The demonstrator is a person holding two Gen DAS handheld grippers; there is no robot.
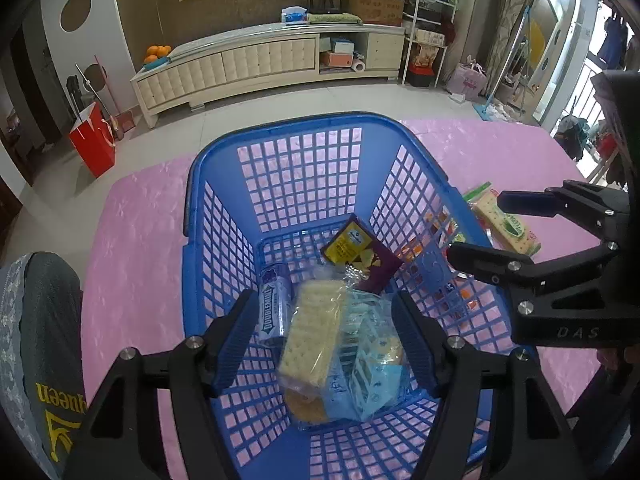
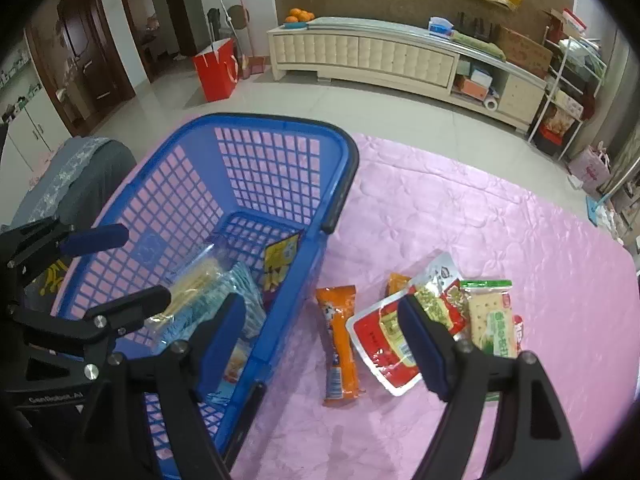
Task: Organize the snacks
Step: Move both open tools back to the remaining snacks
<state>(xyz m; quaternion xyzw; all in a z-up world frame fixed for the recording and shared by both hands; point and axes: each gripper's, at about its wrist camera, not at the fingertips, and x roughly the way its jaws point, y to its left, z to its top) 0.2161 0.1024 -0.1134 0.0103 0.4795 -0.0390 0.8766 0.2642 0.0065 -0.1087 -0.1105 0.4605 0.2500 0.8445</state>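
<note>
A blue plastic basket point(image 1: 280, 128) point(image 2: 280, 120) stands on the pink table. It holds a cracker packet point(image 1: 316, 332) point(image 2: 192, 284), a blue-wrapped packet point(image 1: 372, 364), a gum roll point(image 1: 274, 308), a round biscuit point(image 1: 306, 404) and a purple-yellow chip bag point(image 1: 356, 252) point(image 2: 280, 260). My left gripper point(image 1: 326, 342) point(image 2: 146, 264) hangs open over the basket, its pads either side of the cracker packet without pressing it. My right gripper point(image 2: 320, 344) point(image 1: 476, 226) is open over the table, above an orange snack stick point(image 2: 340, 344). Beside the stick lie a red packet point(image 2: 384, 352), a green-pea packet point(image 2: 436, 296) and a green cracker packet point(image 2: 490, 320) point(image 1: 508, 224).
A grey garment with yellow lettering point(image 1: 44, 340) lies at the table's left edge. The pink tablecloth point(image 2: 460, 208) stretches bare to the right of the basket. Beyond the table are a tiled floor, a red paper bag point(image 2: 216, 68) and a long cream cabinet point(image 2: 360, 52).
</note>
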